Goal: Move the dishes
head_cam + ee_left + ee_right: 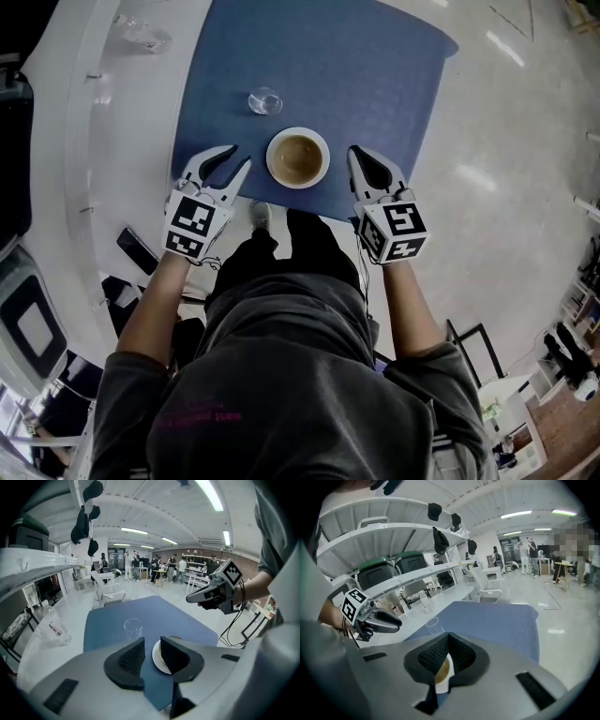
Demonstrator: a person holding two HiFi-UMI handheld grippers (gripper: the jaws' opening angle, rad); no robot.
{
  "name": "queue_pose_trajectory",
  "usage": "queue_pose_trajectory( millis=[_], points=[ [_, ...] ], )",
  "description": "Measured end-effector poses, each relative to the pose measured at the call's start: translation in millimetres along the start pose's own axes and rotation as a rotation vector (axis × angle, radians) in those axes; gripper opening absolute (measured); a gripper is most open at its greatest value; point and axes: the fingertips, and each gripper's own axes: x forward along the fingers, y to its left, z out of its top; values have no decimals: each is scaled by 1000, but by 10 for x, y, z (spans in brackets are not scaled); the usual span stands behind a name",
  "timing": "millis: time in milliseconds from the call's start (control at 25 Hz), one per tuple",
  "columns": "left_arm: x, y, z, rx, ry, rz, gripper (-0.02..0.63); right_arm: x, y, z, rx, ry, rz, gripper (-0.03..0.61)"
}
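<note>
A white bowl (298,157) with a brown inside sits near the front edge of a blue table (375,75). A clear glass (265,100) stands just behind it. My left gripper (240,156) hovers left of the bowl, open, with nothing between its jaws. In the left gripper view the bowl (157,657) shows through the gap and the glass (132,629) stands beyond. My right gripper (355,152) hangs right of the bowl, shut and empty. In the right gripper view the bowl (442,671) peeks below the closed fingers, the glass (432,622) further off.
A white counter (103,112) runs along the table's left side, with a clear plastic bottle (141,34) lying on it. White shelves (393,531) with dark bins rise above it. Pale floor (506,169) lies to the right. White chairs (108,588) and several people stand far back.
</note>
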Motion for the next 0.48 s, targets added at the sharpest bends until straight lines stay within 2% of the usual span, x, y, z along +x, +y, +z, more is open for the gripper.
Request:
queue_pose_trajectory(
  millis=[160, 280, 480],
  points=[
    [-257, 21, -58, 7, -45, -9, 101, -86, 215, 41, -26, -19, -21, 5],
    [-487, -6, -18, -19, -112, -27, 92, -200, 431, 109, -35, -49, -45, 5],
    [-890, -134, 126, 11, -224, -57, 91, -446, 830, 120, -47, -94, -98, 5]
  ],
)
